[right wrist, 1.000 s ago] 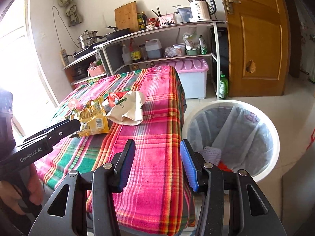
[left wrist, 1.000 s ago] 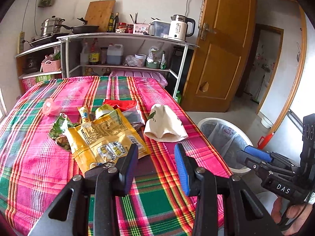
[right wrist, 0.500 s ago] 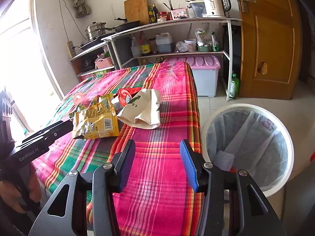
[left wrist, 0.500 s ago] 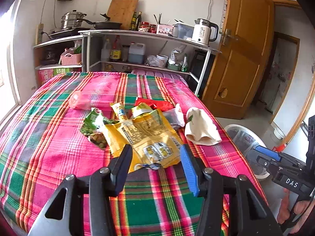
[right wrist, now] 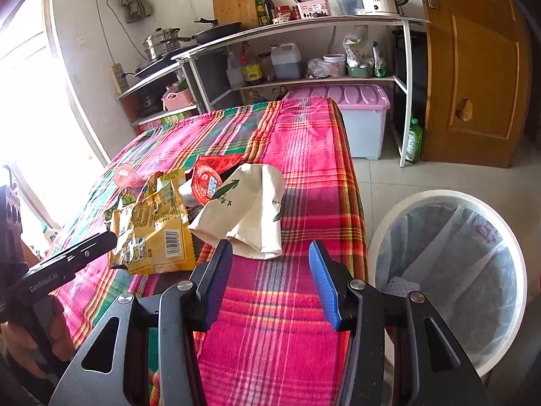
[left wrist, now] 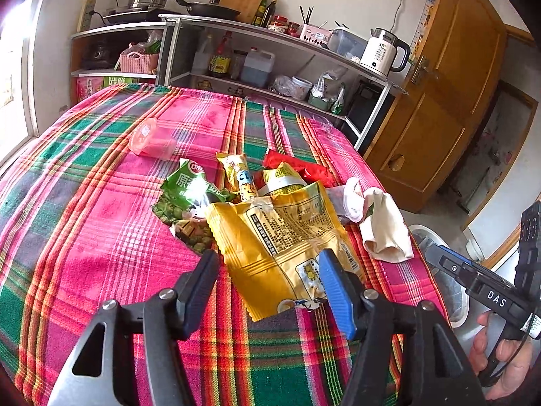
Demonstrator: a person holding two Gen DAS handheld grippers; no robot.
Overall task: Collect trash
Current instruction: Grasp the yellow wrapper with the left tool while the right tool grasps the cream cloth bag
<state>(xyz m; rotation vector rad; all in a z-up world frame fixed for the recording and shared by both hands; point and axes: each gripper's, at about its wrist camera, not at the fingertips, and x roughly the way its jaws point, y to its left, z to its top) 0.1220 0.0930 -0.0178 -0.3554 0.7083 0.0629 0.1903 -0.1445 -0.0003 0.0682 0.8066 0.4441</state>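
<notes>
Plaid cloth (left wrist: 101, 209) in pink, green and red covers the table, and the trash sits heaped near its right edge. My left gripper (left wrist: 267, 264) hangs with its jaws spread wide on either side of the near end of the yellow bag (left wrist: 280, 237); I grasp nothing with it. Beyond the bag lie a green wrapper (left wrist: 189, 189), a red wrapper (left wrist: 294, 165) and a pink cup (left wrist: 152, 140) on its side, a little apart from the heap. Just right of the bag lies a crumpled white bag (right wrist: 247, 209). My right gripper (right wrist: 270, 253) is released too, jaws wide, low over the cloth just in front of that white bag, not touching it. On the floor beside the table stands the white bin (right wrist: 378, 237), lined with a clear sack, a few scraps at its bottom.
</notes>
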